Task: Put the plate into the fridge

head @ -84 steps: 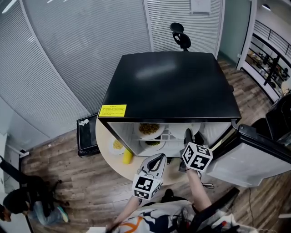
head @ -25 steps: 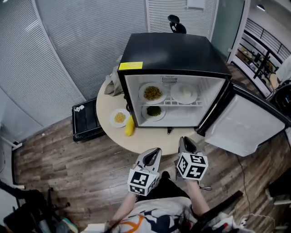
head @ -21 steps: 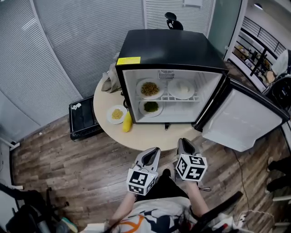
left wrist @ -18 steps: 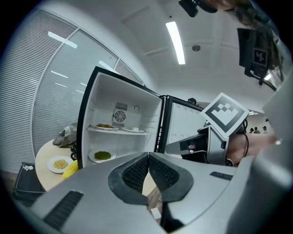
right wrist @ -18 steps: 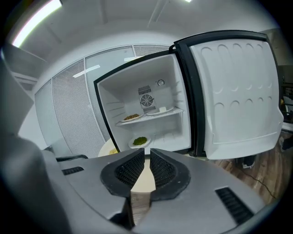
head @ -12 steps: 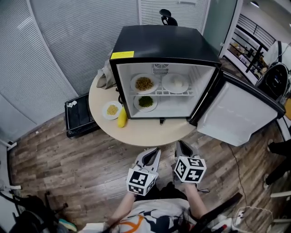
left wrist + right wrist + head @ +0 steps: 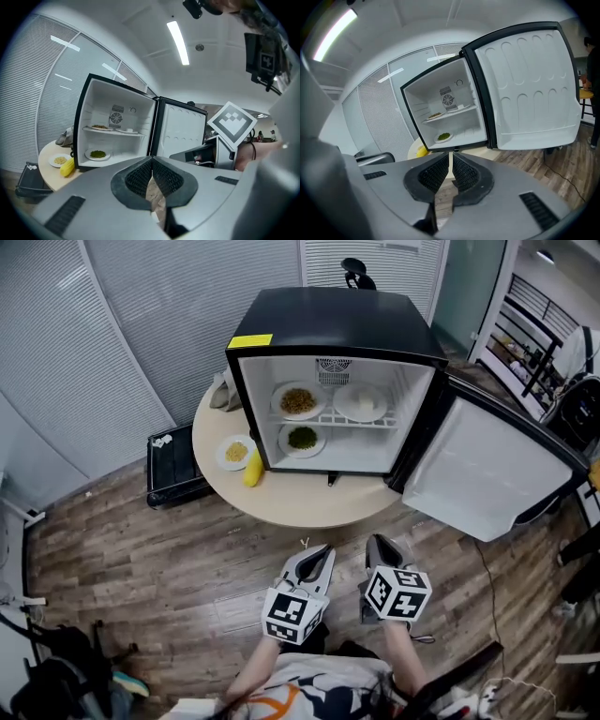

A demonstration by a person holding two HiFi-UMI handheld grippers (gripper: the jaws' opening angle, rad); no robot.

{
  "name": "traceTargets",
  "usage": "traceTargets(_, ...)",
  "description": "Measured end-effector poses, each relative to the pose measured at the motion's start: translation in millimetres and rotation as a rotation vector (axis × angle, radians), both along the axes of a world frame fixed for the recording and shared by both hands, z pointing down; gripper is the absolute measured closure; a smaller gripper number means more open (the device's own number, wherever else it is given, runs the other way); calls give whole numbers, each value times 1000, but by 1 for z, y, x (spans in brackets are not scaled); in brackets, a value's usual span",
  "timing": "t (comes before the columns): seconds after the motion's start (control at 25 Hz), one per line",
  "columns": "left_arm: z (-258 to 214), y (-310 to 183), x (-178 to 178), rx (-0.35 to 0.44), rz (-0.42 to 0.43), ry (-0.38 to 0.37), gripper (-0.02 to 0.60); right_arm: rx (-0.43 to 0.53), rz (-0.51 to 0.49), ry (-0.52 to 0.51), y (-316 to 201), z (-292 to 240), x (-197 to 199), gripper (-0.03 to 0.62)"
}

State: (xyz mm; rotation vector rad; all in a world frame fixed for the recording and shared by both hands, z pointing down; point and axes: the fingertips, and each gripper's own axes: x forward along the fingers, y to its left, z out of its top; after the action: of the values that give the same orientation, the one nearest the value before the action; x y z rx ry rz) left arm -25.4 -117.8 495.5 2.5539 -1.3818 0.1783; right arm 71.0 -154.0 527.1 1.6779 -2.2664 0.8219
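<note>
A black mini fridge stands on a round table with its door swung wide to the right. Its upper shelf holds a plate of brown food and a plate of white food; a plate of green food sits below. On the table left of the fridge lie a plate of yellow food and a corn cob. My left gripper and right gripper hover over the floor, well short of the table, both shut and empty. The left gripper view and right gripper view show closed pads.
A black case lies on the wooden floor left of the table. A grey cloth sits on the table beside the fridge's back corner. An office chair stands behind the fridge. The open door overhangs the floor at right.
The view has drawn back from the fridge, so the table sits farther off. Both grippers, earlier near the fridge opening, are now over the floor. Plates inside have not moved.
</note>
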Motion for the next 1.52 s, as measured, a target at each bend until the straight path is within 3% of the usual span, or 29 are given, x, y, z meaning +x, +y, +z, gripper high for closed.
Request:
traceTargets(0.64, 5, 97, 71, -7, -84, -20, 569, -16, -113, -25, 93, 9, 65, 557)
traceTargets(1.0, 3, 135, 84, 10, -119, -22, 569, -32, -185, -54, 141, 11, 73, 557)
traceTargets(1.52, -6, 165, 92, 43, -126, -39, 570, -25, -239, -95, 169, 5, 66, 557)
